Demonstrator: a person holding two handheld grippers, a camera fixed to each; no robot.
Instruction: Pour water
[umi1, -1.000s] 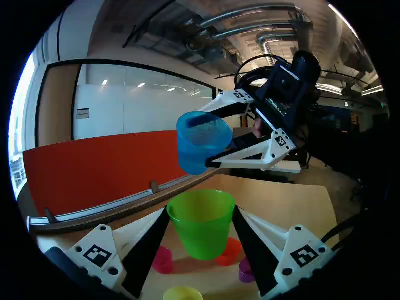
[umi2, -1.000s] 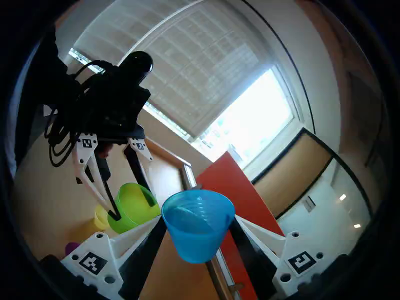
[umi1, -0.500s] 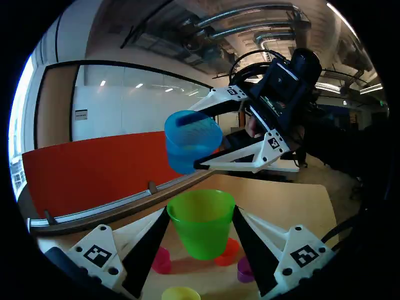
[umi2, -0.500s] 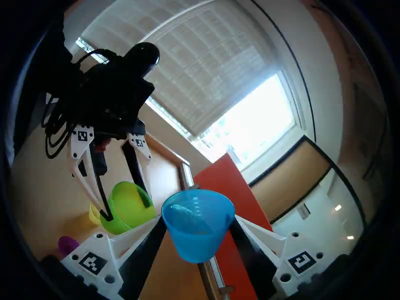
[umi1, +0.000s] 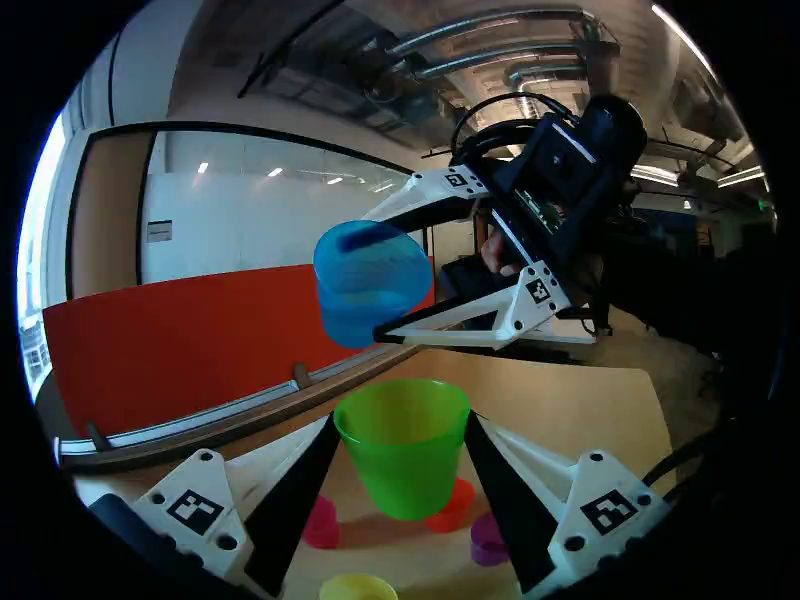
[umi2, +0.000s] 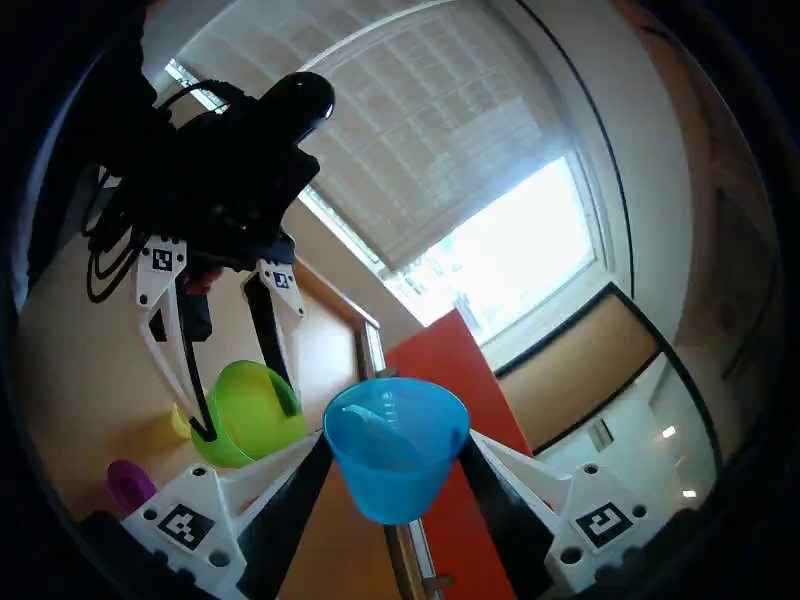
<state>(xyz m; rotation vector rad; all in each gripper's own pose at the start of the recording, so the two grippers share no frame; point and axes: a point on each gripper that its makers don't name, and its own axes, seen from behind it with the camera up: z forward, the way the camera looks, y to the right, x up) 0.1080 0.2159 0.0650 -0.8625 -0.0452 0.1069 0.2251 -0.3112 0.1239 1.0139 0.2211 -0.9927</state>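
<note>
My left gripper (umi1: 402, 445) is shut on a translucent green cup (umi1: 403, 455), held upright above the wooden table (umi1: 580, 395). Above and behind it the right gripper (umi1: 378, 262) holds a blue cup (umi1: 368, 280) tipped on its side, mouth facing me. In the right gripper view my right gripper (umi2: 396, 465) is shut on that blue cup (umi2: 395, 460), with a little water inside. Farther off to the left there, the left gripper (umi2: 245, 405) grips the green cup (umi2: 245, 412).
Small cups stand on the table under the green one: pink (umi1: 320, 522), orange (umi1: 455, 503), purple (umi1: 490, 538) and yellow (umi1: 358, 586). A red panel (umi1: 190, 340) and a rail (umi1: 230, 418) run along the table's far edge. A bright window (umi2: 500, 250) lies beyond.
The right gripper with the blue cup has moved left and slightly up in the left gripper view. The green cup has stayed in place between my left fingers.
</note>
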